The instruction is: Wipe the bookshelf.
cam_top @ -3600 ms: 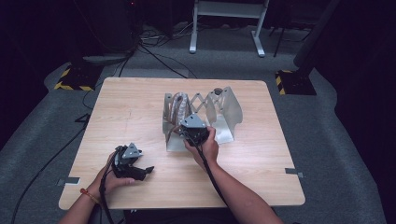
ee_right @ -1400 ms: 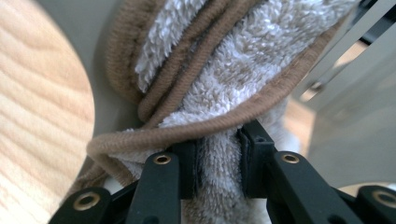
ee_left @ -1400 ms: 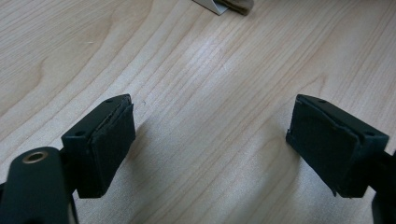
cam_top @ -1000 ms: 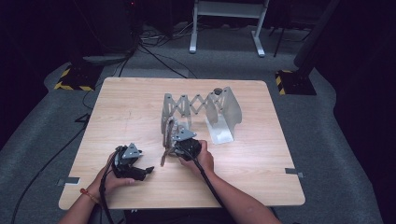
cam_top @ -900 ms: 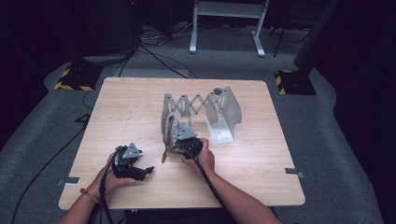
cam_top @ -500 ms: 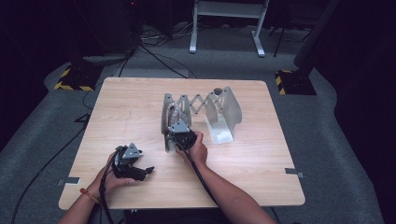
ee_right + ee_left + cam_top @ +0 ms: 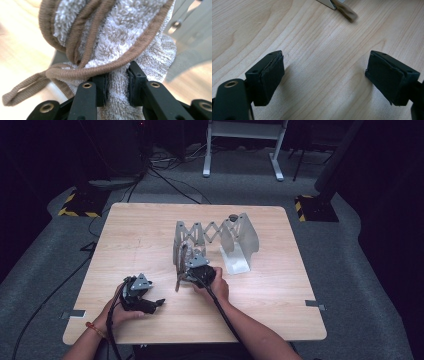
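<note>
Dark room, grey carpet floor (image 7: 370, 270) with black cables (image 7: 150, 175) trailing behind the table and a white stand (image 7: 245, 140) at the far edge.

Table (image 7: 140, 235): light wood, rectangular, tape tabs at its near edge.

Rack (image 7: 212, 237): grey metal, accordion type, standing near the table's middle, with a scissor lattice between upright plates and a flat base at its right end.

Towel (image 7: 112, 42): white terry cloth with brown edging and a brown hanging loop. It is bunched, and sits just in front of the rack's left end. In the high view its brown edge (image 7: 179, 281) hangs down beside the right gripper. In the left gripper view one brown tip (image 7: 347, 12) is seen, blurred, at the top edge.

Right gripper (image 7: 117, 82): jaws pinched on a fold of the towel, with cloth pressed between both pads. In the high view it (image 7: 192, 272) lies close to the rack's front, held in the right hand (image 7: 216, 287).

Left gripper (image 7: 325, 80): jaws wide apart, only bare tabletop between them. In the high view it (image 7: 155, 304) rests low over the table's near left part, well apart from the rack, held in the left hand (image 7: 120, 307).
</note>
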